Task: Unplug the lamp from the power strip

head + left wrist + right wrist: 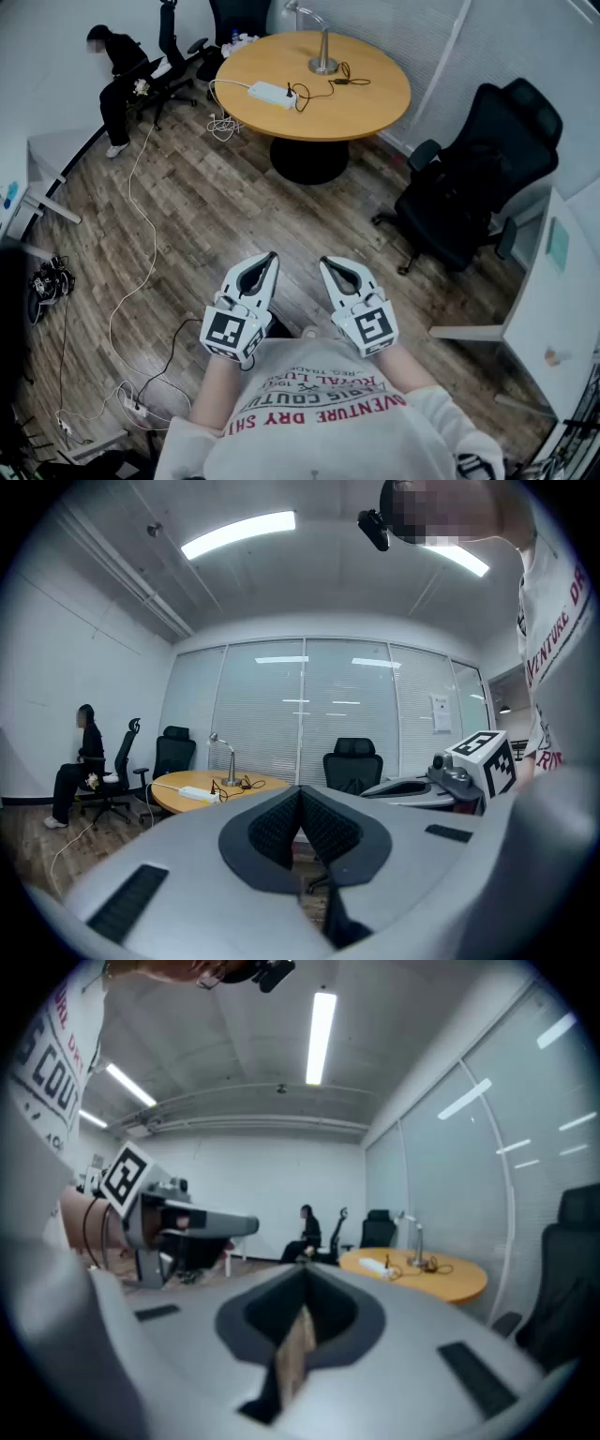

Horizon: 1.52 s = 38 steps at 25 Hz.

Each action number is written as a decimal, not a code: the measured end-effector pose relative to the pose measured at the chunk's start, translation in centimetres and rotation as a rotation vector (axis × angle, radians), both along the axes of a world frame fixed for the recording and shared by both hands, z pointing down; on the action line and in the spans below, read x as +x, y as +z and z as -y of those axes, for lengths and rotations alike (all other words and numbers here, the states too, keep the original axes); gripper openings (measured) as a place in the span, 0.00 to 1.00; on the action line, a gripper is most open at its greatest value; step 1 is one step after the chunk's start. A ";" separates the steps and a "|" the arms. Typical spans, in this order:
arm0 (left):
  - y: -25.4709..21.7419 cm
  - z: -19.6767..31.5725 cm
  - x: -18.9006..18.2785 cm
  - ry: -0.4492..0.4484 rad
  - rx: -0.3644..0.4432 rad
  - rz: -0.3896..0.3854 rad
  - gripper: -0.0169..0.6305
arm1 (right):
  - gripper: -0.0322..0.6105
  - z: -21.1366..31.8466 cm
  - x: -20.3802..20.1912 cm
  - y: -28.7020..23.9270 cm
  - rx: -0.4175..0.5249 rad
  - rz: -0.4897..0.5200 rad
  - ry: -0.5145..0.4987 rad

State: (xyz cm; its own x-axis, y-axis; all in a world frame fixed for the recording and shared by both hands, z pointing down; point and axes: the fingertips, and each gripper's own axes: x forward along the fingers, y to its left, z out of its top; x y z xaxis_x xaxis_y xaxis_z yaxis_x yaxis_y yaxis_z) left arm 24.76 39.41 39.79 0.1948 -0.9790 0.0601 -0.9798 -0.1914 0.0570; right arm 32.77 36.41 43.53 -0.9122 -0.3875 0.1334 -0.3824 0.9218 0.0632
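Lamp stands near the far edge of the round table. Its black cord loops toward the near-left and ends in a plug seated in the right end of the white power strip. The strip's long axis runs roughly left-right across the table's left half, and its own white cable drops off the left edge to the floor.

Key relation: the plug is straight ahead and well apart from both grippers, which sit low and close to the person's torso, side by side, tips pointing at the table. Bare wood floor lies between them and it. Left gripper lines up almost dead-on with the strip. Right gripper sits a bit right of it, on the plug-end side. Neither is meaningfully nearer.

Jaws: both pairs are pressed together with nothing between the pads, touching nothing.

My read: no reach started. The person needs to walk up first, and either gripper has to spread its jaws before taking the plug.
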 end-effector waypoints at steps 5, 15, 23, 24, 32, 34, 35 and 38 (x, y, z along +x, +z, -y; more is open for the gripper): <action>0.2 -0.2 -0.4 0.006 -0.001 0.005 0.07 | 0.10 -0.1 -0.5 0.1 0.000 -0.002 -0.002; 1.0 0.0 -1.4 0.022 -0.018 -0.003 0.07 | 0.10 -0.2 -1.4 0.5 -0.022 0.027 0.014; 2.2 2.2 -4.8 0.029 -0.039 -0.018 0.07 | 0.10 2.3 -4.6 2.0 -0.062 0.008 0.034; 2.3 2.5 -5.5 0.027 -0.041 -0.021 0.07 | 0.10 2.7 -5.2 2.1 -0.065 0.009 0.038; 2.7 7.7 -13.8 0.004 -0.047 -0.058 0.07 | 0.10 7.9 -12.1 2.8 -0.081 -0.022 0.057; 2.7 9.5 -16.3 0.009 -0.046 -0.063 0.07 | 0.10 9.8 -14.3 2.9 -0.085 -0.029 0.068; 2.7 10.5 -17.6 0.013 -0.046 -0.064 0.07 | 0.10 10.8 -15.5 2.9 -0.089 -0.031 0.076; 2.2 13.5 -21.7 0.036 -0.046 -0.062 0.07 | 0.10 13.9 -19.4 2.3 -0.094 -0.030 0.109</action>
State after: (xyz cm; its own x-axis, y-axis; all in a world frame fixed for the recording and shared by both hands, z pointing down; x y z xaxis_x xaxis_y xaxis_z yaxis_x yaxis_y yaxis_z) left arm 3.07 25.92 42.04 0.2350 -0.9677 0.0918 -0.9666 -0.2227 0.1271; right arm 13.42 22.50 45.87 -0.8601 -0.4690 0.2006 -0.4801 0.8772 -0.0080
